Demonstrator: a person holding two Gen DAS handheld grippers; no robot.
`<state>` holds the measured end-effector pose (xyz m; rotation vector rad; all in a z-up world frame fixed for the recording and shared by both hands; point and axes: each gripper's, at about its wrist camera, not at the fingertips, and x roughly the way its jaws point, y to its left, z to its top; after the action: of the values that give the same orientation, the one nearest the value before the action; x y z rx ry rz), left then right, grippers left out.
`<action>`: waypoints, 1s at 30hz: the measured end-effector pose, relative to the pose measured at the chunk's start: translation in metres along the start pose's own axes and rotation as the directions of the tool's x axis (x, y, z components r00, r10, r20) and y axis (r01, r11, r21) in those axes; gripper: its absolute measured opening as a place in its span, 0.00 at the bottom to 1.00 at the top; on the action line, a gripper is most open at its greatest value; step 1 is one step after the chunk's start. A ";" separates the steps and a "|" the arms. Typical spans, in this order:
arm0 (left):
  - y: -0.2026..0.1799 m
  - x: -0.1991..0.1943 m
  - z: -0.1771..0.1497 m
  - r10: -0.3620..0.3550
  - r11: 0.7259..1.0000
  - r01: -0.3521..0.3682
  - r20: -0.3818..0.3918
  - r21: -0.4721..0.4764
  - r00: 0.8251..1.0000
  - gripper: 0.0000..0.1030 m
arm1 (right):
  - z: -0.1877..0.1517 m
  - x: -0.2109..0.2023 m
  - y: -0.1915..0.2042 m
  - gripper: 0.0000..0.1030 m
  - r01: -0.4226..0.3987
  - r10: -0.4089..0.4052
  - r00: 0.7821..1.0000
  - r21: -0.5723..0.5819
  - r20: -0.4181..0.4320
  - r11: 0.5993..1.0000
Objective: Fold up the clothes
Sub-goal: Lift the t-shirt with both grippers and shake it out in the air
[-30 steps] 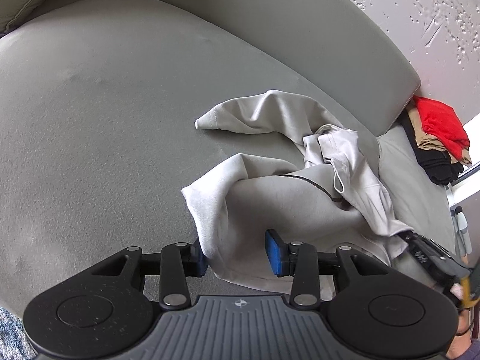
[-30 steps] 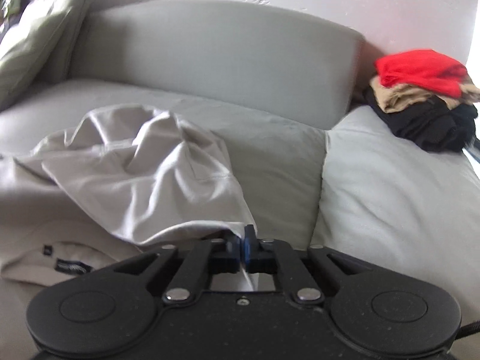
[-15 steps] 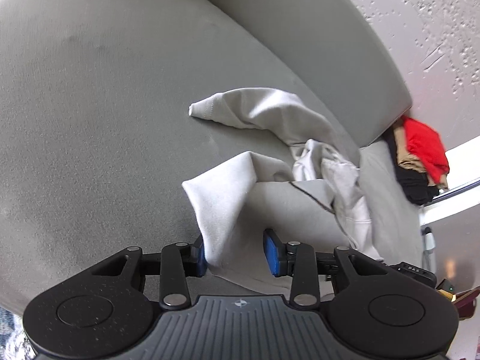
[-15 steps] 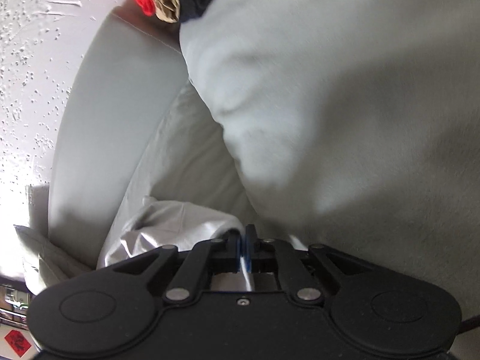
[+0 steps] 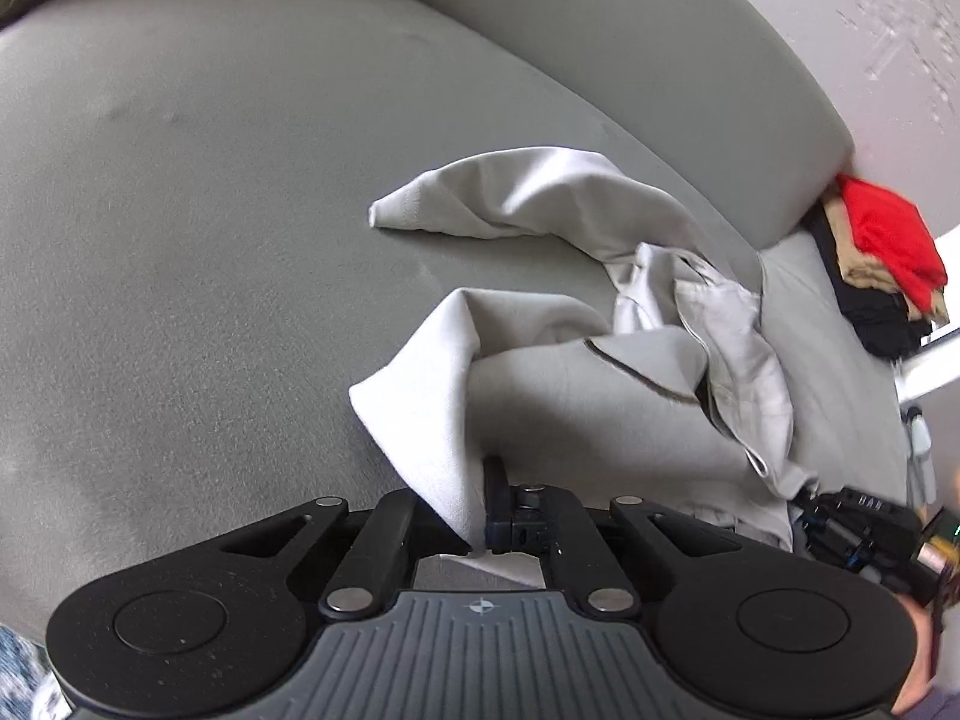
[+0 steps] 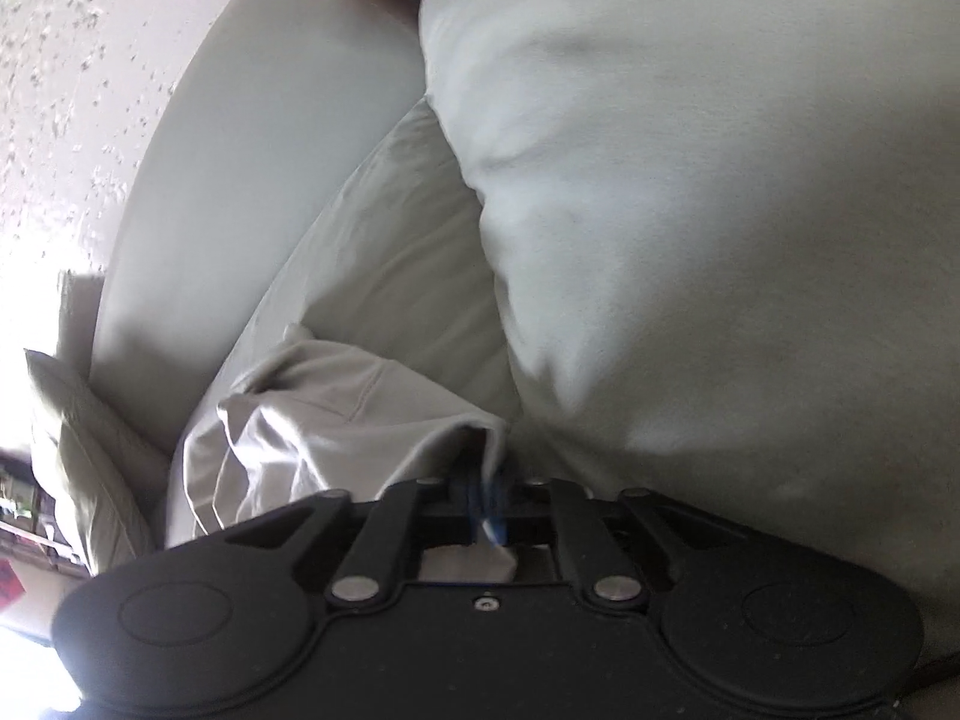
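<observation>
A crumpled light grey garment (image 5: 576,372) lies on the grey sofa seat (image 5: 180,240). One sleeve (image 5: 516,204) stretches away to the left. My left gripper (image 5: 480,498) is shut on a near fold of the garment, whose cloth runs up between the blue pads. In the right wrist view the same garment (image 6: 336,420) bunches at the lower left, and my right gripper (image 6: 486,504) is shut on its edge, with cloth pinched between the pads. The right gripper's body (image 5: 852,516) shows at the left wrist view's right edge.
A stack of folded clothes (image 5: 882,264), red on top over tan and black, sits on the sofa's far right. A large pale cushion (image 6: 720,210) fills the right wrist view. The sofa backrest (image 5: 600,48) curves behind, with a pillow (image 6: 72,432) at left.
The left jaws closed on the garment's near fold. The right gripper rolled sideways and moved, still pinching the cloth, so its view tilted toward the cushion.
</observation>
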<state>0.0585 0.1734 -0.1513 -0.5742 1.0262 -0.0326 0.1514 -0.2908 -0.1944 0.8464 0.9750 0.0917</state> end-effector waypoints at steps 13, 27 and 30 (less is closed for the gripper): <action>-0.029 -0.140 0.018 -0.341 0.938 0.345 0.076 -0.040 0.937 0.01 | -0.026 -0.136 0.059 0.02 -0.406 0.419 0.908 0.216 -0.020 0.888; -0.096 -0.347 0.043 -0.501 0.843 0.519 0.556 0.141 0.663 0.00 | -0.016 -0.330 0.125 0.02 -0.654 0.605 0.708 0.014 0.365 0.757; -0.095 -0.382 0.022 -0.547 0.804 0.553 0.634 0.217 0.547 0.01 | -0.028 -0.371 0.137 0.02 -0.692 0.657 0.615 -0.102 0.436 0.715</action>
<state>-0.1035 0.2119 0.2060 -0.8254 0.0876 -0.3607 -0.0467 -0.3386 0.1457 1.2167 0.1731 0.4978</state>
